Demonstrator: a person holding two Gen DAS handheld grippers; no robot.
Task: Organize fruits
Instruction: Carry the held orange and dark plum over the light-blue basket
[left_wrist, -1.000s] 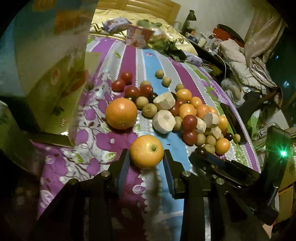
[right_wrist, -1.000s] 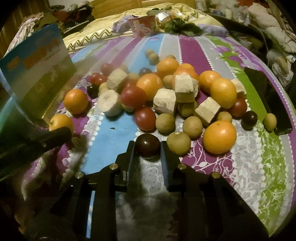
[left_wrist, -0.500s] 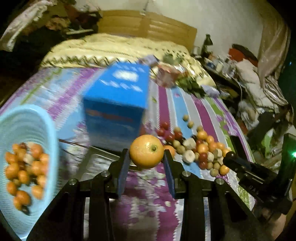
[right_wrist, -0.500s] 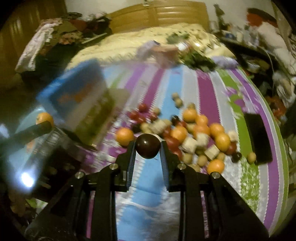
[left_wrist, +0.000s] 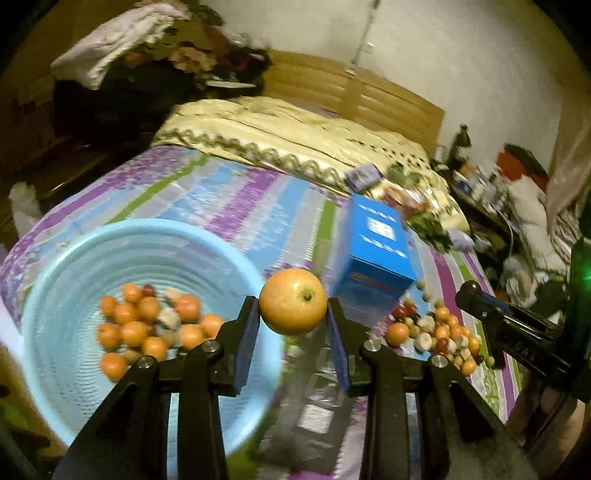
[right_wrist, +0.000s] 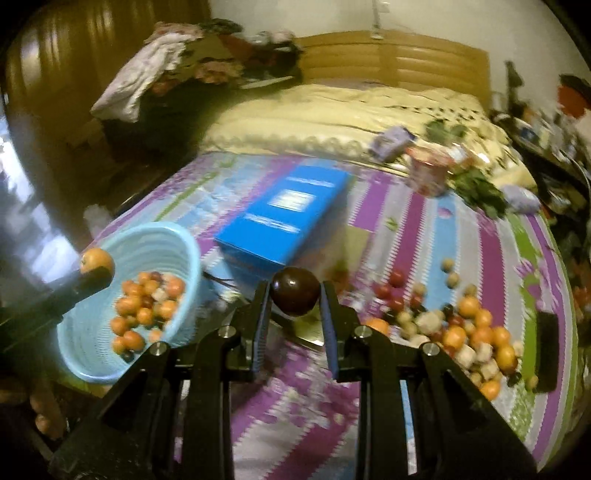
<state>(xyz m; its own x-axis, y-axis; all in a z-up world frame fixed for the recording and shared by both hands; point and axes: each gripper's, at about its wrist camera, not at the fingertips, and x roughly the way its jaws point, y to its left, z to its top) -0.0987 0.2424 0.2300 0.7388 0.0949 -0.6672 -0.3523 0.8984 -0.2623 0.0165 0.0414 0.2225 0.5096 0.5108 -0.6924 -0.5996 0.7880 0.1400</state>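
My left gripper (left_wrist: 292, 321) is shut on an orange (left_wrist: 293, 301) and holds it in the air by the right rim of a light blue basket (left_wrist: 55, 295). The basket holds several small oranges and other fruit. My right gripper (right_wrist: 295, 314) is shut on a dark plum (right_wrist: 295, 290), raised over the striped bedspread, right of the same basket (right_wrist: 177, 243). The loose fruit pile (right_wrist: 461, 332) lies on the bed at the right; in the left wrist view the pile (left_wrist: 436, 332) sits beyond the blue box. The left gripper's orange (right_wrist: 96, 260) shows at the basket's left in the right wrist view.
A blue box (right_wrist: 284, 221) stands between basket and fruit pile. A black phone (right_wrist: 546, 350) lies at the bed's right edge. A pink tub (right_wrist: 428, 173), packets and greens sit further back near the yellow quilt (right_wrist: 332, 114). Clothes and clutter flank the bed.
Both grippers rose from the fruit pile with their fruit and swung left toward the basket. The basket came into view and now fills the left of both views.
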